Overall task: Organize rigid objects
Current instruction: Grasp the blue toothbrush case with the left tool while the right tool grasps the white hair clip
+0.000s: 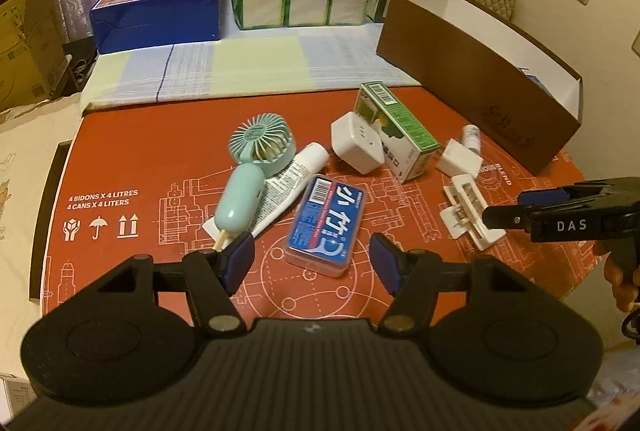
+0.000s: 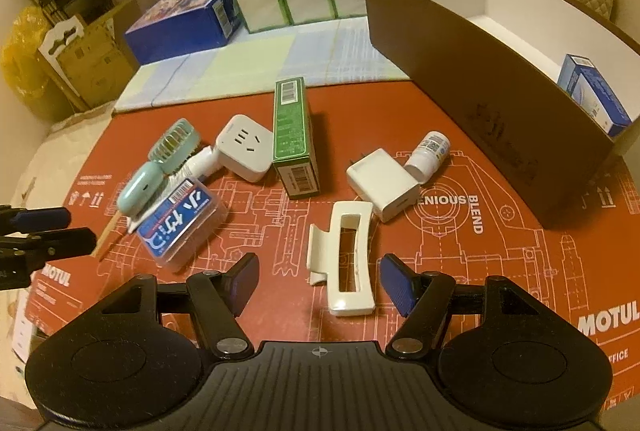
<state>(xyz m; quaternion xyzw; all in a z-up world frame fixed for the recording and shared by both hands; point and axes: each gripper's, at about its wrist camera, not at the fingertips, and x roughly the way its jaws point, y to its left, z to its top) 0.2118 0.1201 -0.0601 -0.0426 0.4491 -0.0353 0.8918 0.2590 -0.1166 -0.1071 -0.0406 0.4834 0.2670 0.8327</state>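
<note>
Sorting small household things into a brown box [image 2: 472, 71] has barely begun. Scattered on the red cardboard sheet [image 1: 132, 151] covering the bench, from left to right, lie a mint handheld fan [image 1: 256, 167], a white tube [image 1: 296, 171], a blue floss case [image 1: 326, 225], a white plug adapter [image 2: 242, 147], a green carton [image 2: 294, 139], a white hair claw [image 2: 346, 259], a white charger [image 2: 386, 183] and a small bottle [image 2: 428, 151]. At the far right, the brown box holds only a blue packet [image 2: 596, 95]. The left hand-held gripper [image 1: 312, 263] hangs open just short of the floss case; the right hand-held gripper [image 2: 318, 283] hangs open, the hair claw between its fingers, not pinched. I judge nearly everything remains to be put away.
</note>
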